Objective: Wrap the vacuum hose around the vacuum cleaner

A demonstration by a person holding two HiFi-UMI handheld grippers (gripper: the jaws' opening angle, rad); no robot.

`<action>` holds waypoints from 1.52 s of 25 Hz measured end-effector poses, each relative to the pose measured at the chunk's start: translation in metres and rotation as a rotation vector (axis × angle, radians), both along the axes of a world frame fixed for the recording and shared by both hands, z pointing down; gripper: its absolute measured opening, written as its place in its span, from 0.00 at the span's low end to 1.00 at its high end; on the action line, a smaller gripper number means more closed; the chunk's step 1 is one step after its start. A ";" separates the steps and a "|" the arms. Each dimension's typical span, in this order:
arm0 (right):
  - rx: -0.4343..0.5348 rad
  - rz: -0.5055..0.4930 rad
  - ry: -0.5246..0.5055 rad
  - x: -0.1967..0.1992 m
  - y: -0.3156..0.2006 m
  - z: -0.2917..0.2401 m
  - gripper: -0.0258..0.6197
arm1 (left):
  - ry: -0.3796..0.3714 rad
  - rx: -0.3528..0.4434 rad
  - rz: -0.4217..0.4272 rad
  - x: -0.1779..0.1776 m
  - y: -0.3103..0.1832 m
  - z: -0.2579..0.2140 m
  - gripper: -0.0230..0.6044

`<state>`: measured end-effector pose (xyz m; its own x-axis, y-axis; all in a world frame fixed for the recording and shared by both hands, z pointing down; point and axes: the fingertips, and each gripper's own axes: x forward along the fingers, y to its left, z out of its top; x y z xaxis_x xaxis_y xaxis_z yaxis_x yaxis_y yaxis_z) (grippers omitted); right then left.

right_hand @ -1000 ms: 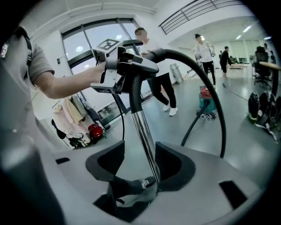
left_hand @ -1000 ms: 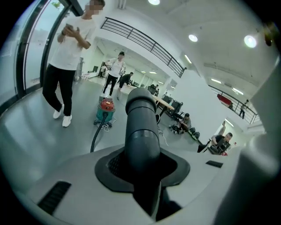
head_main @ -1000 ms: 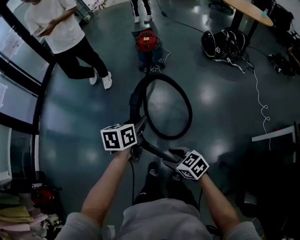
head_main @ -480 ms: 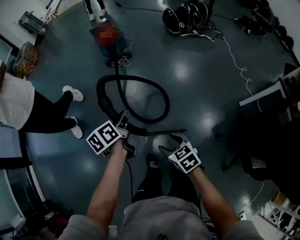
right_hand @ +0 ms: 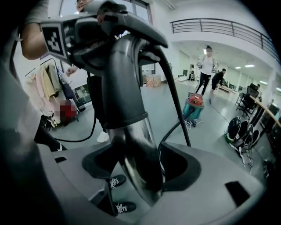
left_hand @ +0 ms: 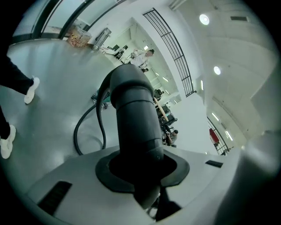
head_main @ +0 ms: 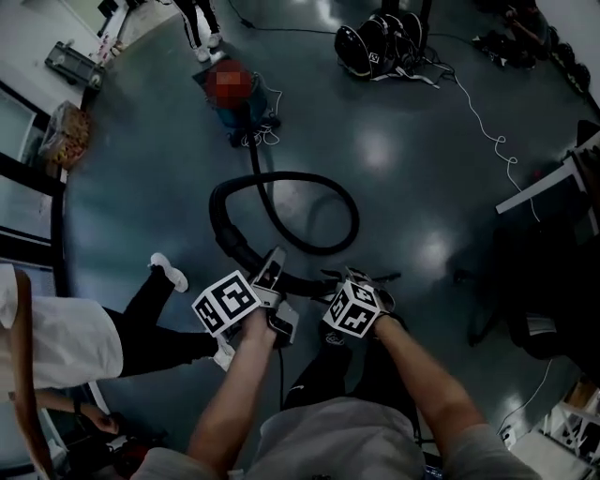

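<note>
The vacuum cleaner [head_main: 236, 101] stands on the floor far ahead; it shows as a teal canister [right_hand: 193, 105] in the right gripper view. Its black hose [head_main: 281, 211] lies in a loop on the floor and rises to my hands. My left gripper [head_main: 272, 265] is shut on the thick black hose cuff [left_hand: 131, 127], which fills the left gripper [left_hand: 140, 176] jaws. My right gripper [head_main: 361, 281] sits close beside it. The shiny metal wand [right_hand: 136, 162] lies between the right gripper [right_hand: 140, 171] jaws, which are opening, with a gap at the left pad.
A person in a white shirt and black trousers [head_main: 141, 333] stands close on my left. Another person's legs [head_main: 202, 23] are behind the vacuum. Black helmets and gear [head_main: 375, 47] lie far ahead, a white cable [head_main: 487, 122] runs to the right, and a desk [head_main: 553, 187] edges in.
My right gripper has moved left, close to the left gripper, and its jaws have widened round the wand. The hose loop and the person on the left sit nearer in view.
</note>
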<state>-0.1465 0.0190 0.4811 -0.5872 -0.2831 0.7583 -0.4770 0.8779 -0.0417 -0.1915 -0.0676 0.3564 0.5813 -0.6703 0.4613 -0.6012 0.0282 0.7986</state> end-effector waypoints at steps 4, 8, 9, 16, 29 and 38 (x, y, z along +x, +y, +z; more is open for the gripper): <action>0.087 -0.099 0.042 -0.012 0.005 -0.003 0.41 | 0.082 -0.027 -0.003 -0.013 0.013 -0.005 0.22; 0.146 -0.210 0.086 -0.016 0.008 -0.016 0.20 | 0.140 -0.016 0.013 -0.018 0.011 -0.015 0.22; 0.142 -0.224 0.080 -0.017 0.008 -0.019 0.19 | 0.157 -0.012 0.011 -0.019 0.009 -0.017 0.22; 0.096 -0.304 0.034 -0.009 0.000 -0.024 0.18 | 0.126 -0.039 -0.018 -0.019 -0.008 -0.006 0.26; 0.043 -0.388 -0.004 0.061 -0.085 -0.025 0.18 | -0.213 0.034 0.044 0.009 -0.046 -0.015 0.52; 0.068 -0.544 0.069 0.105 -0.141 -0.032 0.18 | -0.694 0.268 0.386 0.043 -0.056 -0.056 0.46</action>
<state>-0.0411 -0.1218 0.4494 -0.6119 -0.0026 0.7910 0.0461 0.9982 0.0389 -0.1480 -0.1241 0.3008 0.4354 -0.6201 0.6526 -0.8872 -0.4183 0.1945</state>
